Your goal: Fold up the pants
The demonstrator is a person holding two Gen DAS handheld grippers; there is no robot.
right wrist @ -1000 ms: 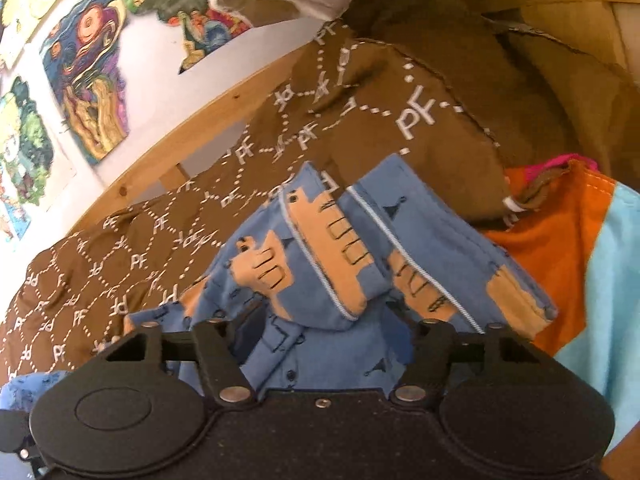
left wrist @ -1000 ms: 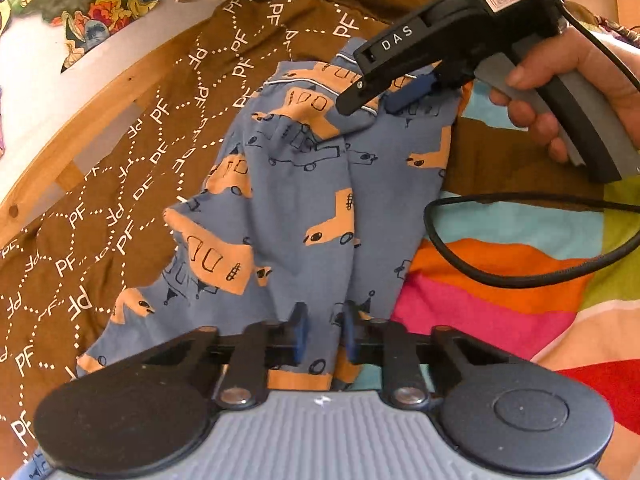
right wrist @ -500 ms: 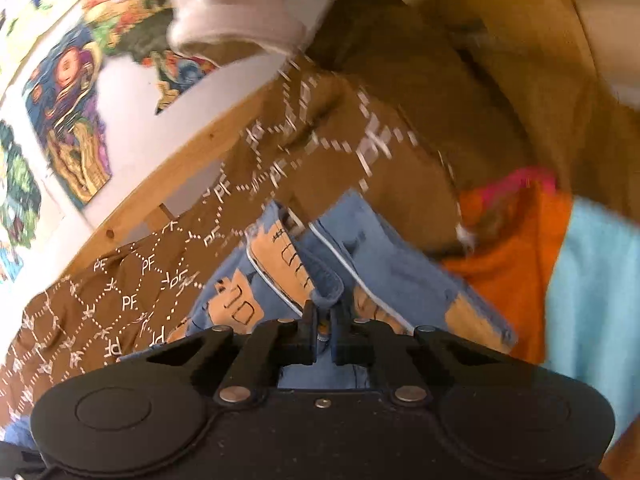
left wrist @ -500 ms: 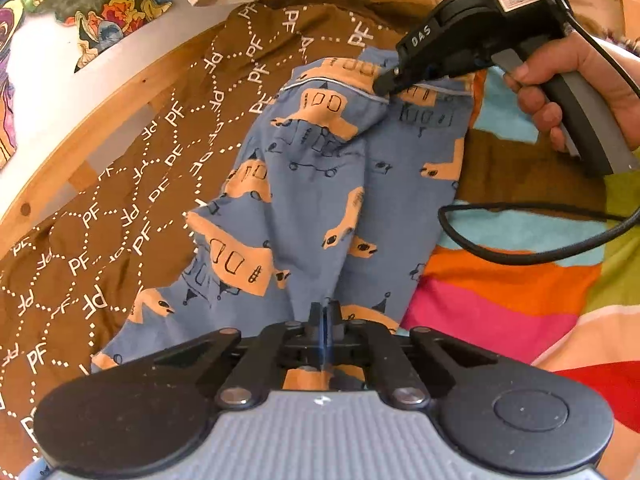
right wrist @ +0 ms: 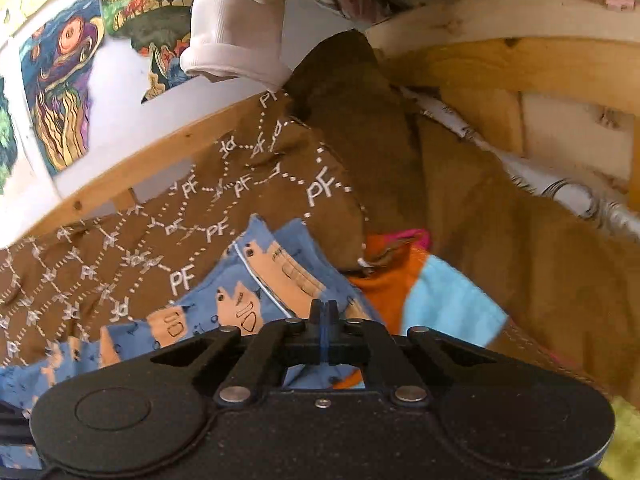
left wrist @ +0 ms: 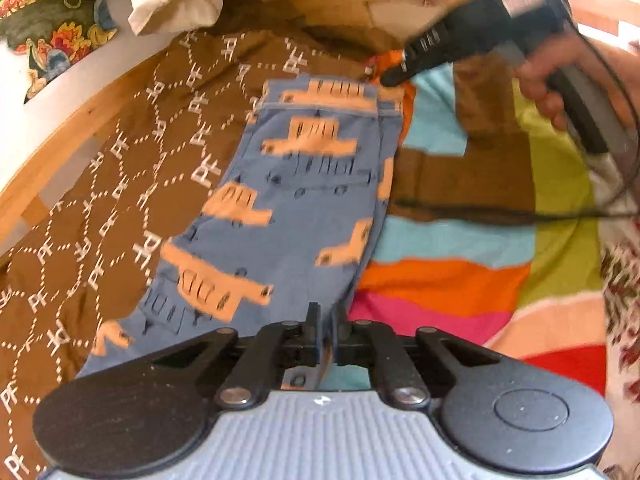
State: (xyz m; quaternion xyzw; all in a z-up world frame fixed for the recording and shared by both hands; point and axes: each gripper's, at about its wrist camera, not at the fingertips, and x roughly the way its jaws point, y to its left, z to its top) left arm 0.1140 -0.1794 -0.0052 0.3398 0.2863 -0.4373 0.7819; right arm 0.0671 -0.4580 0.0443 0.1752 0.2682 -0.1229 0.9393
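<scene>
Brown quilt [left wrist: 120, 184] under me; my left gripper [left wrist: 325, 322] pinches the pants [left wrist: 288, 200] near edge, right gripper [right wrist: 323, 312] clamps the far edge, stretching them flat.

A brown quilted blanket [left wrist: 132, 184] stitched with white dotted diamonds and "PF" lettering covers the left side of the bed, bunching into a plain brown fold [right wrist: 480, 208] toward the far corner. Beside it lies a patchwork cover [left wrist: 460, 264] in bands of turquoise, orange, pink, lime and red. A pale wooden bed rail [right wrist: 132, 184] runs along the blanket's far edge, with wooden boards [right wrist: 520, 64] at the head. White cloth [right wrist: 236, 40] hangs above, before a white wall bearing colourful painted pictures [right wrist: 60, 92].
</scene>
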